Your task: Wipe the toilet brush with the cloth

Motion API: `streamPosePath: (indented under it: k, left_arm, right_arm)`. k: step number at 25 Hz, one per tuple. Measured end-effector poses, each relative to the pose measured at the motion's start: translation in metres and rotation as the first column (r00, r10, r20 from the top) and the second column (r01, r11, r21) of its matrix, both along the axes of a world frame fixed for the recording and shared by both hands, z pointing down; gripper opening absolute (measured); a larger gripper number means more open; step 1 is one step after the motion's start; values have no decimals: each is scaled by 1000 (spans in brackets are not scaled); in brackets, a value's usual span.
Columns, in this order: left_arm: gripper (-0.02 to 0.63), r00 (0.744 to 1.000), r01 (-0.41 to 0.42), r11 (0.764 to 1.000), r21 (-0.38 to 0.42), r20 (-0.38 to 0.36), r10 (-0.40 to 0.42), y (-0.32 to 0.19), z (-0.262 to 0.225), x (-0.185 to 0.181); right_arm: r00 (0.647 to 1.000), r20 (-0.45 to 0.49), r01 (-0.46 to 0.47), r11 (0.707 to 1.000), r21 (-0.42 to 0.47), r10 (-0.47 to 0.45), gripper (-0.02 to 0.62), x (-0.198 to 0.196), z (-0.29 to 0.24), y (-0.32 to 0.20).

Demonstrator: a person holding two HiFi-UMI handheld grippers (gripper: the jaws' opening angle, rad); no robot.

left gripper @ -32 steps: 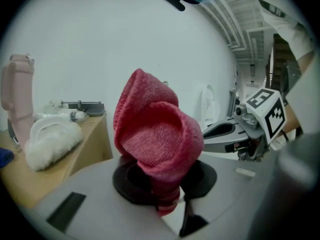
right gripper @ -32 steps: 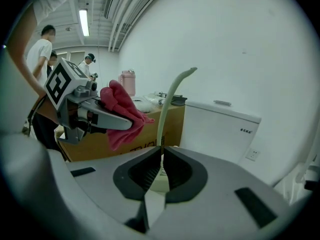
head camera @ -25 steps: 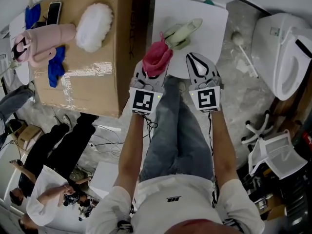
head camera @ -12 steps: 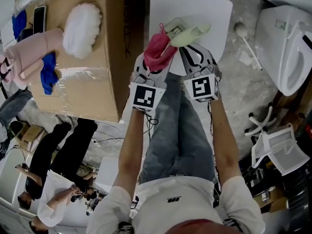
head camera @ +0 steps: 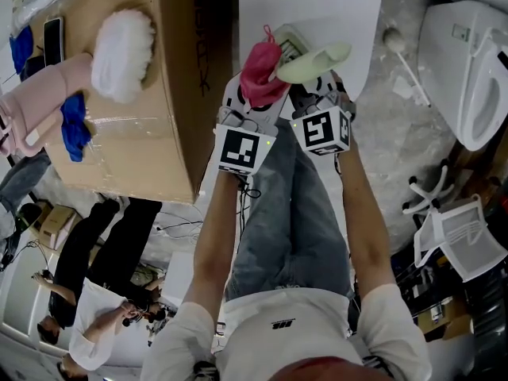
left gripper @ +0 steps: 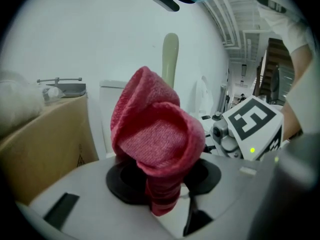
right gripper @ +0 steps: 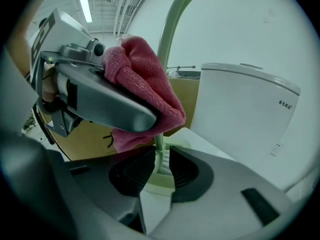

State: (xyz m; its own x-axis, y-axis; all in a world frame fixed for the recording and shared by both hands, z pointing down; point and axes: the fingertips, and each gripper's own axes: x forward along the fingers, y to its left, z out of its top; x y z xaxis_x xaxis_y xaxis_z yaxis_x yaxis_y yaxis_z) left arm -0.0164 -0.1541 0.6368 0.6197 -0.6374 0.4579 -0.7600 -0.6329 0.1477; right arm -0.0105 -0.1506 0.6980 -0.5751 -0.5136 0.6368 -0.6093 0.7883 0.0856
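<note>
A pale green toilet brush (head camera: 316,60) is over the white table (head camera: 317,2). My right gripper (head camera: 315,94) is shut on its thin handle (right gripper: 159,156), which curves up past the jaws. A bunched pink cloth (head camera: 260,71) touches the brush's left side. It stands between the jaws of my left gripper (head camera: 252,105), which are opening. In the left gripper view the cloth (left gripper: 155,139) hangs in the gap of the left gripper (left gripper: 162,179), with the pads apart from it, and the green handle (left gripper: 170,59) rises behind. In the right gripper view the cloth (right gripper: 145,94) lies against the handle.
A cardboard box (head camera: 159,133) on the left carries a white fluffy item (head camera: 123,54), a pink item and a blue cloth (head camera: 73,125). A toilet (head camera: 468,62) stands at right, with a white brush (head camera: 401,54) on the floor. A white rack (head camera: 460,240) is at lower right. People are at lower left.
Both grippers have moved forward over the white table. The right gripper has closed on the green brush, which lay free before. The cloth now rests against the brush.
</note>
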Motion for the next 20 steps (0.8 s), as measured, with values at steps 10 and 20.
streamPosePath:
  k: [10,20]
  left_arm:
    - [169,1000,-10,1000,-2,9,10,-16,15,8]
    - [118,998,-41,999,3,40,41,-22,30,18]
  right_arm:
    - [1000,-14,-8,1000,-23,8,81,-3,20,-3]
    - [999,-24,24,1000,-2,-24,69,-3,23,-4]
